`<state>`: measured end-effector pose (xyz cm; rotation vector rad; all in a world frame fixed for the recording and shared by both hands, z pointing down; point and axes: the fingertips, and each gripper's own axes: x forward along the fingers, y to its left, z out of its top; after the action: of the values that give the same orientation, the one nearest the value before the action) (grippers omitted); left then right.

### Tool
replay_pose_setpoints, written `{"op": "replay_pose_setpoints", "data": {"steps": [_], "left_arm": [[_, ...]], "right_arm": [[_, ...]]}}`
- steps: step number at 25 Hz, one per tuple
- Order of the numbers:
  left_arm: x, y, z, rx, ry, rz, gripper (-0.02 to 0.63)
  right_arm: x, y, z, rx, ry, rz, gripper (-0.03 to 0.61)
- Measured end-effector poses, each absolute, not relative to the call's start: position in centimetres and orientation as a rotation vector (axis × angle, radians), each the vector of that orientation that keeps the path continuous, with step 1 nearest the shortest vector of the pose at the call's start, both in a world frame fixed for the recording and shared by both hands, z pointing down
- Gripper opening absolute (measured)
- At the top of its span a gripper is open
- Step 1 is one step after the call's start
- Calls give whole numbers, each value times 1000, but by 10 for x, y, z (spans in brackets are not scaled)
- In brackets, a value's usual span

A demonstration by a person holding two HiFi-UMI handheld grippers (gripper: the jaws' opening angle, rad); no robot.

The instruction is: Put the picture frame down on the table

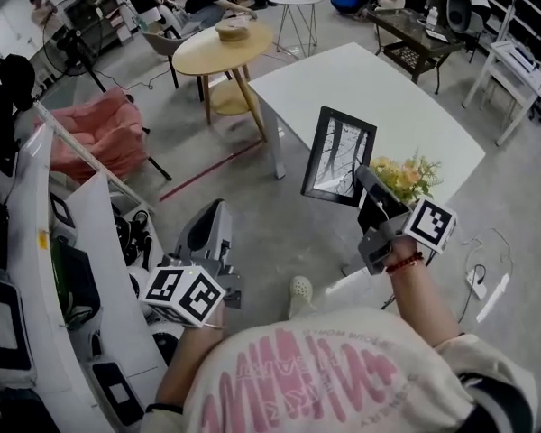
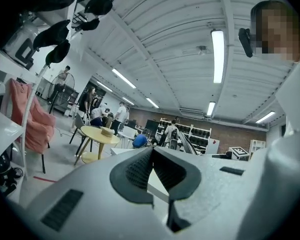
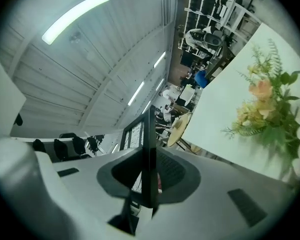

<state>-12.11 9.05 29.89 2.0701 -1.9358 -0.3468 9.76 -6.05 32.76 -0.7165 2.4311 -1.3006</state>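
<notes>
The picture frame (image 1: 338,155), black-edged with a pale tree print, hangs tilted in the air over the near edge of the white table (image 1: 379,93). My right gripper (image 1: 362,177) is shut on its lower right corner. In the right gripper view the frame's dark edge (image 3: 149,144) stands upright between the jaws, and the table (image 3: 225,104) lies to the right. My left gripper (image 1: 214,211) is held low at my left over the grey floor, away from the table. Its jaws (image 2: 152,152) are shut with nothing in them.
A bunch of yellow flowers (image 1: 406,177) lies on the table's near corner beside my right gripper. A round wooden table (image 1: 221,50) and a pink chair (image 1: 99,133) stand to the left. White shelves (image 1: 81,269) with equipment line my left side. People sit at the back.
</notes>
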Motion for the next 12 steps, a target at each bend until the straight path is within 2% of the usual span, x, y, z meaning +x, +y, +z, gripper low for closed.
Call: {"op": "replay_pose_setpoints", "data": {"steps": [7,12], "left_arm": [[-175,11,274,2021,-1928,-378,3],[-191,-33,302,1976,-1978,-384,3]], "right_arm": [[45,-139,301,-693,2418,-1311,89],[39,-179,333,-719,2419,-1320,89]]}}
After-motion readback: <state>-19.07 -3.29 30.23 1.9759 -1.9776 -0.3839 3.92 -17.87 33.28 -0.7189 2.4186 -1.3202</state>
